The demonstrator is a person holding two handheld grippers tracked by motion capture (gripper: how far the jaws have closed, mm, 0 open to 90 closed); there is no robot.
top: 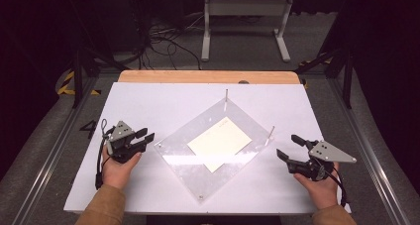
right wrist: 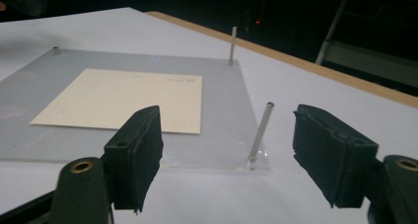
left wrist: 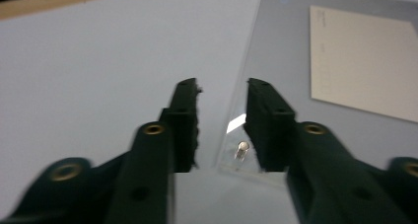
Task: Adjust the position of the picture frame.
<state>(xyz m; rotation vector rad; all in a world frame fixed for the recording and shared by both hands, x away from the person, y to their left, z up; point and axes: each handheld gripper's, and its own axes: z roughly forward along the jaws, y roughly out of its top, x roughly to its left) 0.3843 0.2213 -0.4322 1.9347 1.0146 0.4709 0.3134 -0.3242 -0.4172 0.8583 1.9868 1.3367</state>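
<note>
**Two spread grippers flank one clear plate holding one card**

One clear acrylic plate (top: 198,165) lies flat, turned like a diamond, at the middle of the white table top (top: 148,101). One cream card (top: 219,141) lies at its centre. Four corner fittings can be counted: two tall thin metal pins, one (top: 226,97) at the plate's 12 o'clock corner and one (top: 270,134) at its 3 o'clock corner, and two short studs, one (top: 160,145) at 9 o'clock and one (top: 200,197) at 6 o'clock.

The left gripper (top: 144,139) sits at the plate's 9 o'clock corner, held in the person's left hand (top: 118,165), jaws released and parted; in the left gripper view the short stud (left wrist: 241,149) lies in the gap between them, untouched. The right gripper (top: 291,148) sits at 3 o'clock, held in the right hand (top: 319,185), jaws spread wide and grasping nothing; in the right gripper view the tall pin (right wrist: 260,130) stands between them, clear of both. Both forearms wear tan sleeves.

A wooden edge (top: 208,77) shows at the table's 12 o'clock side. Beyond it the room is dark, with grey floor, tangled cables (top: 158,36) and a white metal stand (top: 246,22).
</note>
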